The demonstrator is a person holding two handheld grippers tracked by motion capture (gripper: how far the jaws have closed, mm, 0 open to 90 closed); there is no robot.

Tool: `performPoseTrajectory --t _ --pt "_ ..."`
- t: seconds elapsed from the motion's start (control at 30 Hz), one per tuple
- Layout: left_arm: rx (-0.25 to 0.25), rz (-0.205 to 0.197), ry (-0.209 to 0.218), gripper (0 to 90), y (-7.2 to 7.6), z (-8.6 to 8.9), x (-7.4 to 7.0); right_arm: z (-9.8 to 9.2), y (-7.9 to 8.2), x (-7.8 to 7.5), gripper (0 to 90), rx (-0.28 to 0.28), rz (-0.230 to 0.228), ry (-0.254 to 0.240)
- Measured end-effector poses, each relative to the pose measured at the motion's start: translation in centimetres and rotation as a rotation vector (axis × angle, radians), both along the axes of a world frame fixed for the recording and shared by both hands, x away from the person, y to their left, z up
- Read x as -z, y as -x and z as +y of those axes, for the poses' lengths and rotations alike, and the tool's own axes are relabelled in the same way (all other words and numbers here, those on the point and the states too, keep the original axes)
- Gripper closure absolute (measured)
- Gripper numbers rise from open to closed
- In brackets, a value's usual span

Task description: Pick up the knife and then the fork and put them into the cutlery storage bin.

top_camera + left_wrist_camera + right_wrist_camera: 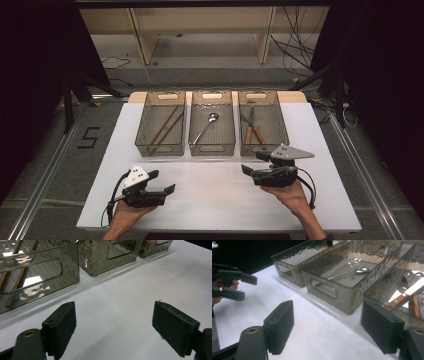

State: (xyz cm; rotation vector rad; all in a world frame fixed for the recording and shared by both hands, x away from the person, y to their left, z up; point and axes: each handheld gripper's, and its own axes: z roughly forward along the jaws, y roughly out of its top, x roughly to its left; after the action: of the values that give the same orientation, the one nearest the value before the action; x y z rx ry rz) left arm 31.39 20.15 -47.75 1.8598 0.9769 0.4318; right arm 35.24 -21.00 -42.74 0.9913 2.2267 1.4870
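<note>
on the white table (pixel 210 195), the left gripper (pixel 167 182) rests near the front edge at the left, held in a hand (pixel 125 215), jaws spread wide with nothing between them; in the left gripper view bare tabletop lies between its fingers (pixel 62 325). beyond stand three smoky clear bins side by side. the left bin (pixel 161 147) holds brown chopsticks (pixel 167 125) lying lengthwise. the middle bin (pixel 212 146) holds a metal spoon (pixel 206 127), bowl toward the far end. the right bin (pixel 263 149) holds two wooden-handled knives (pixel 252 127). just in front of that right bin hovers the right gripper (pixel 252 162), pointing left, jaws wide apart and gripping nothing; the right gripper view shows empty table between its fingers (pixel 280 325), the knives' handles just beyond its right-hand jaw.
</note>
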Motion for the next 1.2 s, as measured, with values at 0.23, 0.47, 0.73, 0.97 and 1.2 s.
performPoseTrajectory --t 0.23,0.47,0.73,0.97,1.2 --pt "0.01 0.001 -0.005 19.0 0.1 0.0 0.1 -1.3 1.8 1.2 24.6 0.012 -0.003 -0.029" --pt "0.019 0.004 0.005 18.8 0.1 -0.1 0.2 -2.6 3.2 1.9 23.4 0.041 -0.016 -0.054" --pt "0.027 -0.001 0.018 18.7 0.2 -0.1 0.2 -2.8 4.6 3.0 22.3 0.041 -0.014 -0.049" --pt "0.031 -0.003 0.019 18.6 0.2 -0.1 0.2 -2.6 4.7 3.1 21.5 0.045 -0.024 -0.048" --pt "0.031 0.0 0.019 18.5 0.2 -0.2 0.3 -2.6 4.6 3.1 21.0 0.052 -0.029 -0.051"
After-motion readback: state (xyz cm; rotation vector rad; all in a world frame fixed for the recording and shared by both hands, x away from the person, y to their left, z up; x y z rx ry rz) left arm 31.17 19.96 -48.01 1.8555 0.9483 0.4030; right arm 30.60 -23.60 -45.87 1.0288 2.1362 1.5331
